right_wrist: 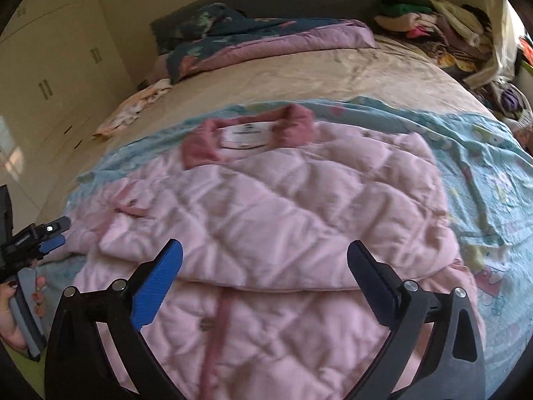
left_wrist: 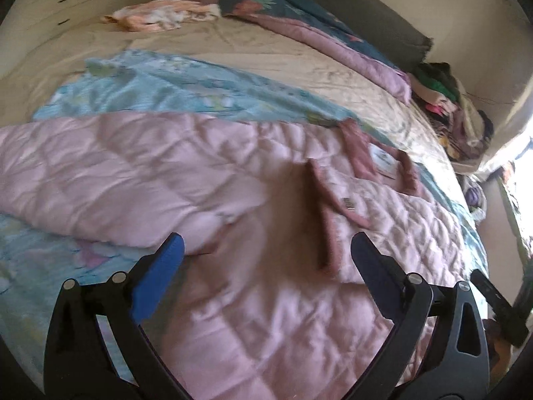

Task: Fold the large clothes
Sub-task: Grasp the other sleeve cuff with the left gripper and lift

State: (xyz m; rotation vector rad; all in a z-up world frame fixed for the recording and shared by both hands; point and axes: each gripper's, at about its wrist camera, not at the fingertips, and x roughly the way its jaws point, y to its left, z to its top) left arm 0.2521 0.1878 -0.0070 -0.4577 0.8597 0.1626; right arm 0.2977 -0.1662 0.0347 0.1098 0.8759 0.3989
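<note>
A pink quilted jacket [right_wrist: 299, 206] with a darker pink collar [right_wrist: 296, 126] and a white label lies on a light blue printed sheet [right_wrist: 483, 173] on the bed. One sleeve is folded across its chest. The jacket also shows in the left wrist view [left_wrist: 233, 200], with its front placket [left_wrist: 319, 220] and collar [left_wrist: 363, 153]. My left gripper [left_wrist: 266, 250] is open and empty, just above the jacket. My right gripper [right_wrist: 265, 256] is open and empty, above the folded sleeve. The left gripper [right_wrist: 50, 236] also shows at the left edge of the right wrist view.
The beige bedsheet [right_wrist: 299, 76] stretches beyond the jacket. A dark floral quilt [right_wrist: 233, 36] lies at the headboard. A peach cloth [right_wrist: 133, 110] lies at the bed's left side. A heap of clothes [right_wrist: 443, 23] is piled at the far right. White wardrobes [right_wrist: 50, 66] stand left.
</note>
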